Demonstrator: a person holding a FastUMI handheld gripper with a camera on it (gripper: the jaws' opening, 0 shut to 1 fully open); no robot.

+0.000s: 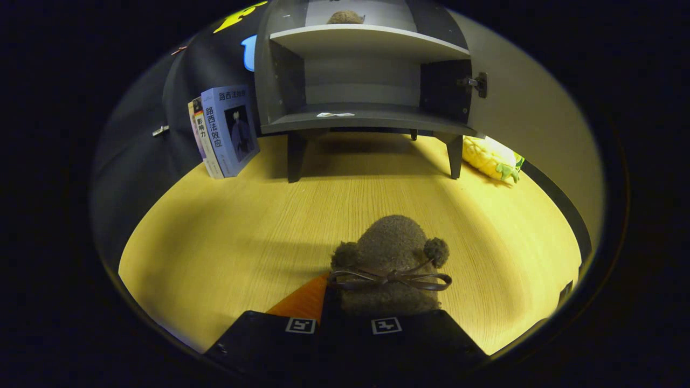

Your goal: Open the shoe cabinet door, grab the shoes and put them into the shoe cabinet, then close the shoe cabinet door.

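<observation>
Jaws grip fuzzy shoe point(391, 258) over wooden tabletop point(226, 242) — open cabinet point(366, 70) beyond.

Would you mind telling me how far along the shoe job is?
Done: cabinet door open, one fuzzy shoe already on the upper shelf. In hand: the gripper is shut on the second brown shoe, above the table. Left: shelving it and closing the door.
</observation>
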